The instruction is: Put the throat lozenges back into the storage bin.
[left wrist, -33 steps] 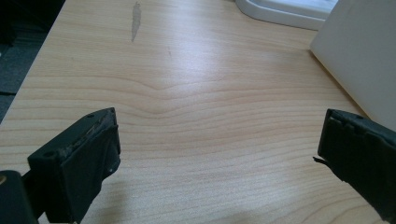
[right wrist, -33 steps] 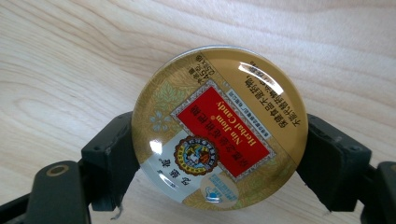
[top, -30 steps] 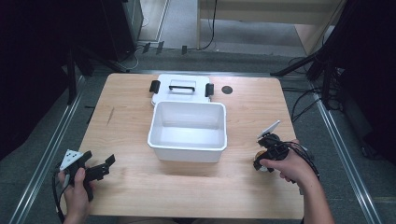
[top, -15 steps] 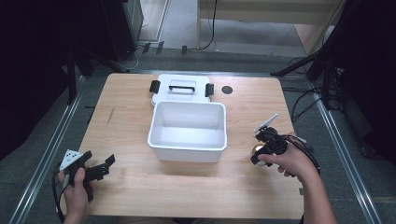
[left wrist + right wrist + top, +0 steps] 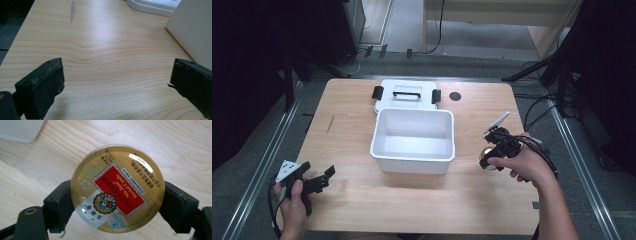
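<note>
Raised since before, right gripper [image 5: 117,202] clamps candy tin [image 5: 117,188], lid facing camera.

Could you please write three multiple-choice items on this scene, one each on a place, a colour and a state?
1. Where is the candy tin?
A. in the white bin
B. between the right gripper's jaws
C. on the lid

2. What colour is the tin's central label?
A. red
B. blue
C. black

3. How does the left gripper stand?
A. shut on the tin
B. open with nothing between its jaws
C. shut on the lid

Answers: 1 B, the right gripper clamps its rim; 2 A, a red panel on gold; 3 B, bare table shows between its jaws.
</note>
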Available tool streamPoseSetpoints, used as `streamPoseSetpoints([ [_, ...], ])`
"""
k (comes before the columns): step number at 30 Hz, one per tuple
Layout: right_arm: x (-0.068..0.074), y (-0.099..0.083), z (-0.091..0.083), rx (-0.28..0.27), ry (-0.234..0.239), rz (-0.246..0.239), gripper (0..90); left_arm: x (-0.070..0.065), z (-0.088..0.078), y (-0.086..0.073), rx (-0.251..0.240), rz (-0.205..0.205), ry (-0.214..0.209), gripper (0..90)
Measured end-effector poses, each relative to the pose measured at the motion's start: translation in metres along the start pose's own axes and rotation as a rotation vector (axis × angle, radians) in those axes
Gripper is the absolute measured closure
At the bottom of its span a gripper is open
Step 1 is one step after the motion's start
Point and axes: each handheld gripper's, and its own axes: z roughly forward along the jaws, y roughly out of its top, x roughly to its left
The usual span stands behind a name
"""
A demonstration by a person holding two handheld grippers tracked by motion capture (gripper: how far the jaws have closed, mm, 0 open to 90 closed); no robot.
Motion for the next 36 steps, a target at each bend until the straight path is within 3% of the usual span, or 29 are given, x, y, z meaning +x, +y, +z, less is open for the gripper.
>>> streamPoseSetpoints([
  [36, 0.014, 0.048, -0.047, 0.012, 0.007, -0.052, 20.6, 0.0, 0.0, 0.0, -0.001, -0.002, -0.004, 0.0],
])
